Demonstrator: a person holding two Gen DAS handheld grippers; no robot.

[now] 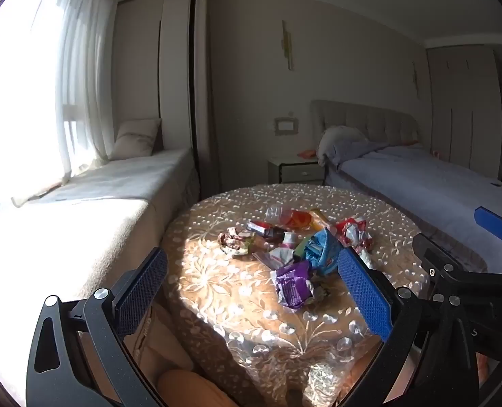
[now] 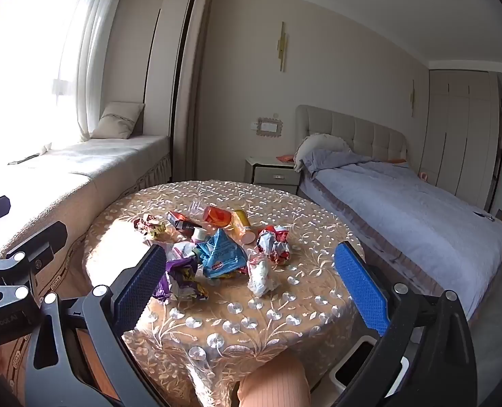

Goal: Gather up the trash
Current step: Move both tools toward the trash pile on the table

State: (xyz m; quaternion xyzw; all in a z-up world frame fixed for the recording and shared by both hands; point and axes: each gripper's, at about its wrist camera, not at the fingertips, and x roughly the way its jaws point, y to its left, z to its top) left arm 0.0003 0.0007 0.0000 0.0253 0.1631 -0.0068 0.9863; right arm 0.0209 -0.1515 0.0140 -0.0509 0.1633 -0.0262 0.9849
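Note:
A pile of trash lies on a round table with a beige embroidered cloth. It includes a crumpled purple wrapper, a blue wrapper, a red-and-white wrapper, a white crumpled wrapper, a dark box, an orange tube and a clear bottle. My left gripper is open and empty, held before the table's near edge. My right gripper is open and empty, also short of the pile. The right gripper also shows at the right of the left wrist view.
A white bin with a dark opening stands on the floor at the table's right. A window bench runs along the left. A bed with a grey-blue cover is on the right, with a nightstand behind the table.

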